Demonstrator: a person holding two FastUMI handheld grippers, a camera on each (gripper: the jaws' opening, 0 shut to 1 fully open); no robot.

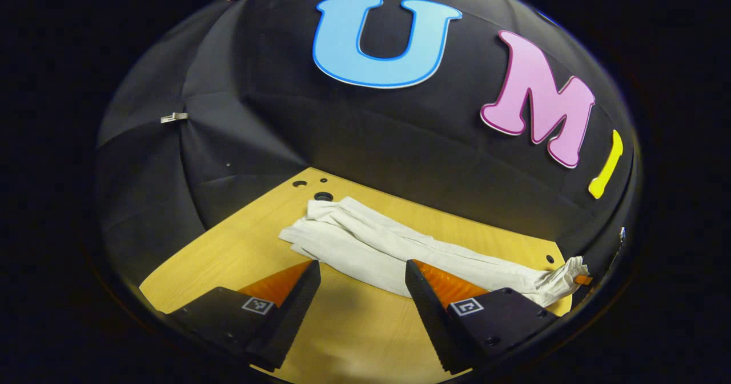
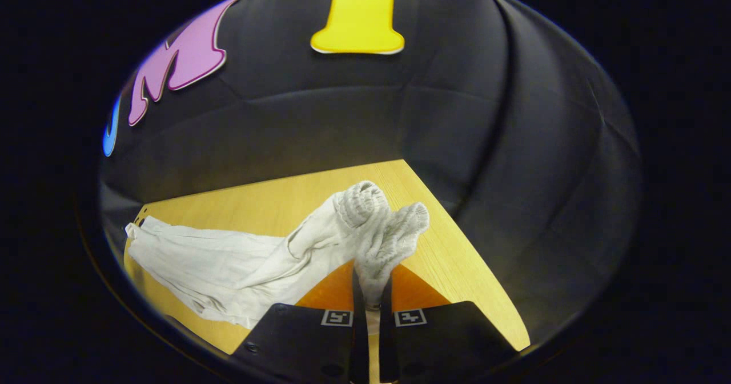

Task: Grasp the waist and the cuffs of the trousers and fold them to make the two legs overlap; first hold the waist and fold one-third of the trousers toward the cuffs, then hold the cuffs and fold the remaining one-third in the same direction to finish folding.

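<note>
White trousers [image 1: 371, 244] lie stretched across the wooden table [image 1: 354, 327], legs together. The waist end [image 1: 320, 210] is at the far left, near the table's back corner. My left gripper [image 1: 362, 284] hovers open just in front of the trousers' middle, with nothing between its fingers. In the right gripper view the two ribbed cuffs [image 2: 377, 218] stand bunched up, and my right gripper [image 2: 371, 298] is shut on the cloth just below them. The rest of the trousers [image 2: 217, 264] trails off to the left. The pinched cuff end [image 1: 568, 272] is at the far right of the left gripper view.
Several small round holes [image 1: 322, 196] mark the table near the waist end, and one more hole [image 1: 549, 258] lies near the cuffs. Black cloth walls close in on the table's back and sides. A metal clip [image 1: 174, 117] hangs on the left wall.
</note>
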